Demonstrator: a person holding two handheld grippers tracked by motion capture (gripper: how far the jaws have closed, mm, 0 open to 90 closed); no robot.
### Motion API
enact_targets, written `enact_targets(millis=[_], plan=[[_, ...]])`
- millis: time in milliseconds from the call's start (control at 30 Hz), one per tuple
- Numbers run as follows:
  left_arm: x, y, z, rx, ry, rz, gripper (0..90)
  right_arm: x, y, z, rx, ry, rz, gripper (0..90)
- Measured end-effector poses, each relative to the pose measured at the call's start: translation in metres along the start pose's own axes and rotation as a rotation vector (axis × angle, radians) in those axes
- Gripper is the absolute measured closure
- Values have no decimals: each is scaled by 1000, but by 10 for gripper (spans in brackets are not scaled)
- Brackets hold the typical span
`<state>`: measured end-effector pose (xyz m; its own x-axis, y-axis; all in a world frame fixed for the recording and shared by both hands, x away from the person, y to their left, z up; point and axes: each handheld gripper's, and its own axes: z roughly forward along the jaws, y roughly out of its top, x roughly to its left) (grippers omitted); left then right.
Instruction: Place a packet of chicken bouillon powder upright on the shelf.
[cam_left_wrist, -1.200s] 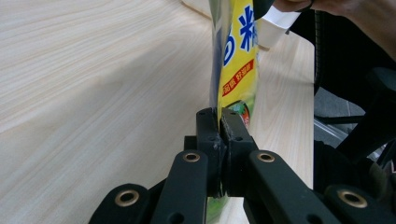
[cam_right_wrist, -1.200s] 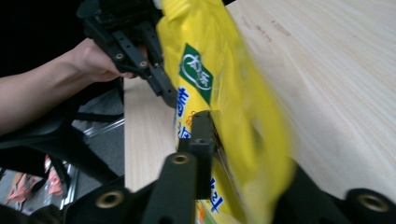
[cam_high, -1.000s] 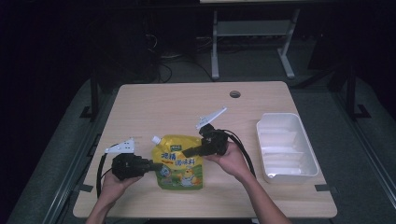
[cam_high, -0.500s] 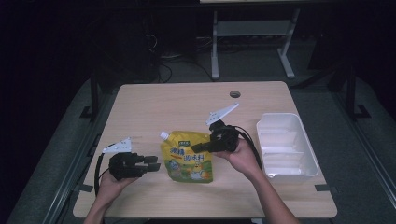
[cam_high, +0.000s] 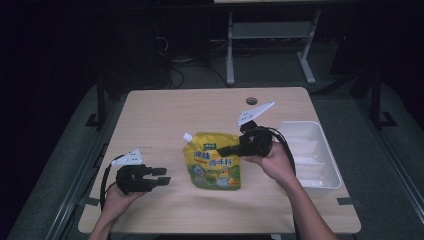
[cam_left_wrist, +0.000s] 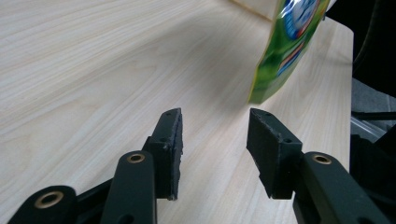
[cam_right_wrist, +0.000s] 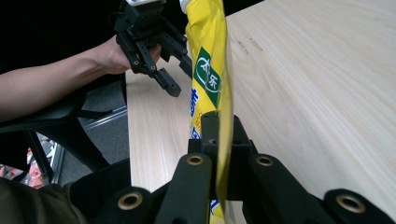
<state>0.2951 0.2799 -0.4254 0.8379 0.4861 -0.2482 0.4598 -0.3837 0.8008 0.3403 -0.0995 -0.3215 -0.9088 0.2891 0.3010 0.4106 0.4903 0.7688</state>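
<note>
A yellow spouted pouch (cam_high: 212, 162) with a white cap hangs tilted just above the table (cam_high: 170, 115), lifted at its right edge. My right gripper (cam_high: 223, 149) is shut on that edge; the right gripper view shows the pouch (cam_right_wrist: 210, 70) edge-on between the closed jaws of my right gripper (cam_right_wrist: 218, 128). My left gripper (cam_high: 161, 175) rests low at the front left, apart from the pouch. Its jaws have just been opening and hold nothing. In the left gripper view the left gripper (cam_left_wrist: 215, 135) stands open over bare wood, with the pouch's bottom corner (cam_left_wrist: 285, 42) ahead.
A white plastic tray (cam_high: 312, 145) sits at the table's right edge, just behind the right hand. A cable hole (cam_high: 251, 101) lies near the far edge. Dark floor and a metal stand (cam_high: 270, 35) are beyond the table.
The left jaws let go of the pouch's left edge and spread apart. The right gripper rose and moved right, carrying the pouch away from the left gripper.
</note>
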Motion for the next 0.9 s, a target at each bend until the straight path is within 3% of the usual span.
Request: enact_targets(millis=[900], plan=[[5,-2,-3,2,16,-10,489,-13,-7,-95,-63,-104,35,894]])
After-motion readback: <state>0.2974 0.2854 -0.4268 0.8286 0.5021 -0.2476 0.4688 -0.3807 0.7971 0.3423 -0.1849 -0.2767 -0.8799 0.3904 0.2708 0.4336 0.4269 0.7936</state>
